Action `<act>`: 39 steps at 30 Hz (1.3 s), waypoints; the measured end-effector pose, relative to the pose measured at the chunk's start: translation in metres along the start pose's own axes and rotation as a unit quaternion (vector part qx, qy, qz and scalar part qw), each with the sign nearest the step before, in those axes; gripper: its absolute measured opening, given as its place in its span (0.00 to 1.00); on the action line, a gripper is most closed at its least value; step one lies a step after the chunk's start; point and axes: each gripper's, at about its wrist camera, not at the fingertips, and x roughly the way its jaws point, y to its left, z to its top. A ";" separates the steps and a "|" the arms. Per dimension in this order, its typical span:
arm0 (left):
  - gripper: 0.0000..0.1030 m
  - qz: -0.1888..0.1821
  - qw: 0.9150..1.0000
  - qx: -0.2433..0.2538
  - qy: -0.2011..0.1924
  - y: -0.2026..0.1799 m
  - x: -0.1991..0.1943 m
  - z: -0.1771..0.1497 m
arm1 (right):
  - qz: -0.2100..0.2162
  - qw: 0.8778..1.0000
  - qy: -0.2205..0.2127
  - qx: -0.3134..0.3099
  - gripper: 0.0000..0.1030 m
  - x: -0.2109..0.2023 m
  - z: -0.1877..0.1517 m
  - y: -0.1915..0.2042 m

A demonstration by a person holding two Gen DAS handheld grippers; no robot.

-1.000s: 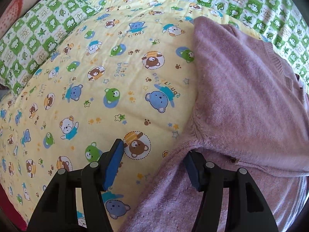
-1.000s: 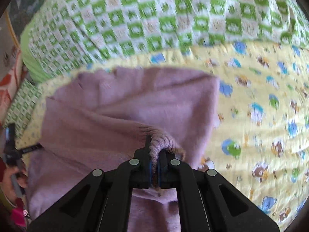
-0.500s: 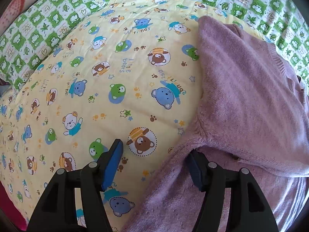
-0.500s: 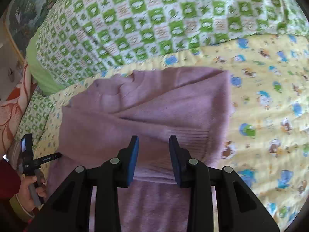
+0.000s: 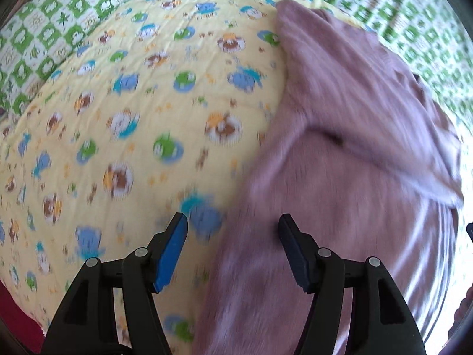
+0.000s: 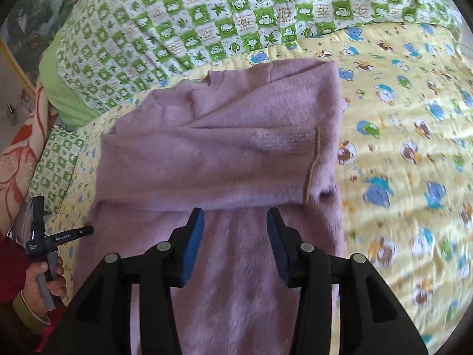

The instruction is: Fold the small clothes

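Note:
A lilac knit sweater (image 6: pixel 224 153) lies on a yellow bear-print quilt (image 6: pixel 408 159), with a sleeve folded across its chest and the cuff (image 6: pixel 313 159) at its right side. It also shows in the left wrist view (image 5: pixel 348 177), blurred by motion. My right gripper (image 6: pixel 235 222) is open and empty, just above the sweater's lower body. My left gripper (image 5: pixel 233 230) is open and empty over the sweater's left edge, one finger above the quilt (image 5: pixel 118 112). The left gripper (image 6: pixel 53 236) also shows at the left of the right wrist view, held by a hand.
A green-and-white checked blanket (image 6: pixel 207 14) lies beyond the quilt, and shows in the left wrist view (image 5: pixel 414 14). A plain green pillow (image 6: pixel 59 94) and an orange patterned cloth (image 6: pixel 14 153) sit at the far left.
My right gripper let go of the sleeve cuff, opened and drew back; the sleeve now lies folded across the chest. My left gripper moved back along the sweater's left edge.

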 end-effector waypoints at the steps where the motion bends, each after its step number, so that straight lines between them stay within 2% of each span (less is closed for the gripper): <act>1: 0.63 0.000 1.000 0.009 0.002 0.002 -0.004 -0.009 | 0.000 1.000 0.000 0.003 0.45 -0.004 -0.007 0.005; 7: 0.64 -0.010 0.999 0.030 0.015 0.019 -0.023 -0.057 | -0.013 1.000 0.006 0.026 0.49 -0.034 -0.060 0.007; 19: 0.74 -0.072 0.994 0.058 0.054 0.056 -0.052 -0.143 | -0.044 0.995 0.011 0.083 0.50 -0.089 -0.153 -0.006; 22: 0.76 -0.082 0.993 0.060 0.061 0.066 -0.059 -0.169 | -0.040 0.994 0.008 0.101 0.50 -0.101 -0.172 -0.010; 29: 0.79 -0.095 0.991 0.068 0.066 0.080 -0.066 -0.203 | -0.017 0.992 0.007 0.129 0.51 -0.110 -0.209 -0.012; 37: 0.78 -0.121 0.988 0.075 0.059 0.067 -0.063 -0.212 | 0.029 0.988 0.017 0.148 0.54 -0.100 -0.231 -0.013; 39: 0.72 -0.136 0.987 0.074 0.049 0.064 -0.065 -0.212 | 0.039 0.988 0.020 0.149 0.55 -0.098 -0.234 -0.010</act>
